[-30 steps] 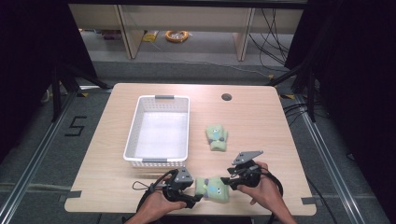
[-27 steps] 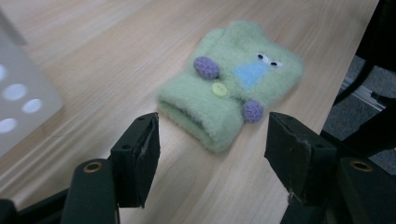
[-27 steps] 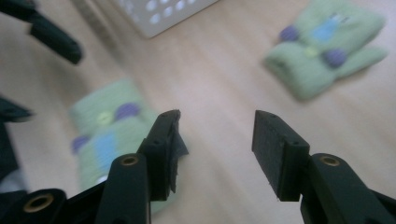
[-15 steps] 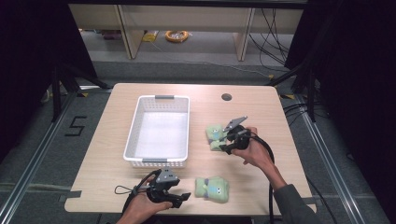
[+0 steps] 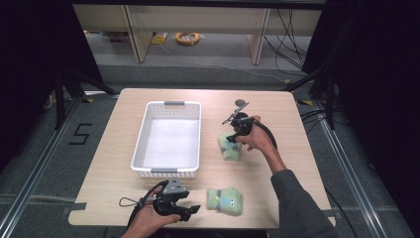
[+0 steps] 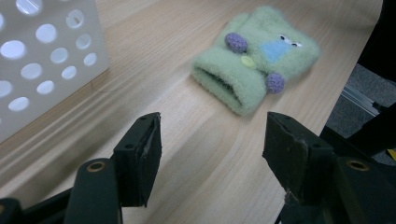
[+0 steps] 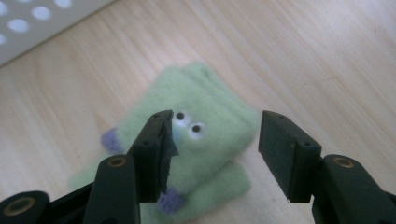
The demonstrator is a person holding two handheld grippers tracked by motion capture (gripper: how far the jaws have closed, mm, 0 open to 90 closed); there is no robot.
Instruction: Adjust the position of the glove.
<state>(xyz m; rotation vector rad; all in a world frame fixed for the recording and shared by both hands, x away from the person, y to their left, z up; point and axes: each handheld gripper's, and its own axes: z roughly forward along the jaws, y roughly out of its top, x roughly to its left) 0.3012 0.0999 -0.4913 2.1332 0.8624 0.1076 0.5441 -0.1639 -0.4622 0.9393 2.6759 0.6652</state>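
approach step: right tongs (image 7: pixel 212 154), just opening and empty, hover over far green mitten (image 5: pixel 230 148) beside white basket (image 5: pixel 168 171); left tongs (image 6: pixel 212 158) wide, empty; next likely lower and pinch.

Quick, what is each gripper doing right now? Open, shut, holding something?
Left gripper: open, empty, near mitten ahead of it.
Right gripper: open, just been widening, poised over far mitten, not gripping.
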